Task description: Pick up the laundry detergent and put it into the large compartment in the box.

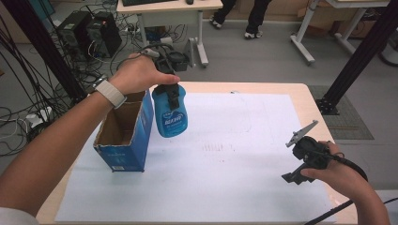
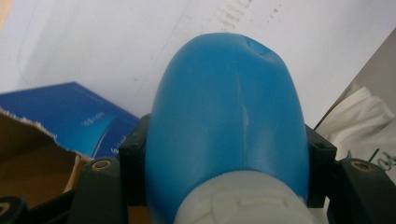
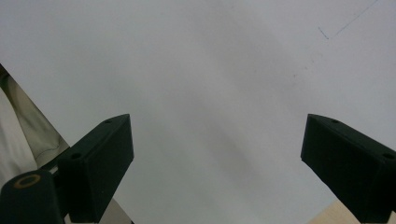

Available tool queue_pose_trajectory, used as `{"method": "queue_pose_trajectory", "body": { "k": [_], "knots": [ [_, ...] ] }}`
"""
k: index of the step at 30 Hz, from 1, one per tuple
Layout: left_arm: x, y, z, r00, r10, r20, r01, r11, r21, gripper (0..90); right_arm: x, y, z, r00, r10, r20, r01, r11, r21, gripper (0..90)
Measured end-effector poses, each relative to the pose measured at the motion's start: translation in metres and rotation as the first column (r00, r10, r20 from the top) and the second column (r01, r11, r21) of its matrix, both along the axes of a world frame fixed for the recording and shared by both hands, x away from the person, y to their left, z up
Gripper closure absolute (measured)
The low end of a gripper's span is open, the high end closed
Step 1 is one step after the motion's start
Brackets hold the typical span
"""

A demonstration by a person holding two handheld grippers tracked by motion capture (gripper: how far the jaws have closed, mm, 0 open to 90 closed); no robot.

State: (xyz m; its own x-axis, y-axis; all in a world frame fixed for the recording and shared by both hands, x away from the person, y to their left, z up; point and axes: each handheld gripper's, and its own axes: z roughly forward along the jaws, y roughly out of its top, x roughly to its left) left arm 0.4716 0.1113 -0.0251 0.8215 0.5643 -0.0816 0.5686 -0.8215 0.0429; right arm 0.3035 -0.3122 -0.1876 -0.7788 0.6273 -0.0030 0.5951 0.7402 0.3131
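On the table [image 1: 281, 93], an open cardboard box [image 1: 123, 136] stands at the left, and the blue bottle [image 1: 171, 115] hangs in the air just beside its rim, clenched near the cap by the left gripper's [image 1: 168, 89] fingers. The step looks like carrying the bottle clear of the box; next it needs a free spot on the white sheet [image 1: 225, 173] to be set down upright, while the right gripper [image 1: 300, 159] waits with fingers spread wide.

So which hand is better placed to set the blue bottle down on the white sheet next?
Left. The left gripper is already shut on the blue bottle, holding it in the air beside the open box. The right gripper sits open near the table's right edge, holding nothing.
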Motion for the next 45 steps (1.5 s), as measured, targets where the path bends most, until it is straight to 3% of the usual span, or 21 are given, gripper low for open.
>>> {"method": "queue_pose_trajectory", "body": {
  "k": [1,6,9,10,11,15,16,17,18,20,22,27,28,29,34,35,37,38,39,42,45],
  "knots": [
    [-0.002,0.003,0.005,0.9987,0.05,0.002,-0.05,0.9987,-0.007,37.9,0.0,0.0,0.0,1.0,0.002,0.0,-0.002,1.0,0.002,9.3],
    [-0.006,0.009,0.018,0.9905,0.138,0.001,-0.138,0.9904,-0.014,37.8,0.001,0.001,-0.001,0.9999,0.016,0.003,-0.016,1.0,0.002,9.3],
    [-0.012,0.021,0.033,0.9763,0.216,0.003,-0.216,0.9754,-0.044,37.8,0.001,0.0,0.0,0.9997,0.021,0.009,-0.022,1.0,0.008,9.3],
    [-0.012,0.021,0.033,0.9763,0.216,0.003,-0.216,0.9754,-0.044,37.8,0.001,0.0,0.0,0.9997,0.021,0.009,-0.022,1.0,0.008,9.3],
    [-0.015,0.027,0.04,0.9679,0.251,0.002,-0.251,0.9665,-0.053,37.8,0.001,-0.001,0.0,0.9996,0.024,0.012,-0.024,1.0,0.01,9.4],
    [-0.021,0.033,0.052,0.9545,0.298,0.011,-0.297,0.9537,-0.048,37.8,0.001,-0.001,0.001,0.9994,0.028,0.018,-0.028,1.0,0.003,9.4],
    [-0.028,0.038,0.061,0.9423,0.333,0.028,-0.332,0.9418,-0.055,37.8,0.001,-0.001,0.0,0.9993,0.032,0.021,-0.032,0.999,0.005,9.4],
    [-0.028,0.038,0.061,0.9423,0.333,0.028,-0.332,0.9418,-0.055,37.8,0.001,-0.001,0.0,0.9993,0.032,0.021,-0.032,0.999,0.005,9.4],
    [-0.033,0.045,0.069,0.9255,0.378,0.03,-0.375,0.9247,-0.065,37.8,0.001,0.0,0.0,0.9991,0.037,0.021,-0.037,0.999,-0.004,9.5],
    [-0.036,0.054,0.076,0.9112,0.411,0.026,-0.408,0.9098,-0.074,37.8,0.002,0.001,0.0,0.9987,0.046,0.021,-0.046,0.999,-0.007,9.5],
    [-0.037,0.058,0.08,0.9089,0.417,0.022,-0.414,0.9074,-0.072,37.8,0.002,0.001,0.002,0.9983,0.053,0.025,-0.053,0.999,-0.006,9.5],
    [-0.042,0.077,0.087,0.883,0.469,0.021,-0.467,0.882,-0.063,37.8,0.003,0.005,0.008,0.9967,0.074,0.034,-0.073,0.997,-0.012,9.5],
    [-0.045,0.085,0.088,0.868,0.496,0.023,-0.494,0.8672,-0.063,37.9,0.003,0.006,0.009,0.9965,0.076,0.036,-0.075,0.997,-0.013,9.5],
    [-0.047,0.09,0.088,0.8582,0.513,0.023,-0.511,0.8573,-0.066,37.8,0.004,0.008,0.01,0.996,0.082,0.037,-0.081,0.997,-0.015,9.5],
    [-0.052,0.113,0.089,0.8167,0.577,0.013,-0.575,0.8152,-0.07,37.9,0.005,0.011,0.013,0.9947,0.094,0.043,-0.093,0.996,-0.017,9.5],
    [-0.052,0.113,0.089,0.8167,0.577,0.013,-0.575,0.8152,-0.07,37.9,0.005,0.011,0.013,0.9946,0.094,0.043,-0.094,0.995,-0.015,9.5],
    [-0.054,0.125,0.088,0.7934,0.609,0.009,-0.607,0.7918,-0.072,37.8,0.006,0.012,0.013,0.9944,0.097,0.042,-0.096,0.995,-0.017,9.6],
    [-0.054,0.125,0.088,0.7934,0.609,0.009,-0.607,0.7918,-0.072,37.8,0.006,0.012,0.013,0.9943,0.099,0.04,-0.098,0.995,-0.018,9.6],
    [-0.055,0.132,0.086,0.7784,0.628,0.008,-0.626,0.7768,-0.071,37.8,0.007,0.013,0.013,0.9941,0.102,0.038,-0.101,0.995,-0.02,9.6],
    [-0.056,0.138,0.08,0.7607,0.649,0.016,-0.647,0.7599,-0.065,37.8,0.009,0.016,0.013,0.9935,0.109,0.032,-0.109,0.994,-0.022,9.6],
    [-0.054,0.14,0.075,0.753,0.658,0.017,-0.656,0.7526,-0.056,37.9,0.009,0.017,0.013,0.9927,0.116,0.032,-0.115,0.993,-0.023,9.6]
  ]
}}
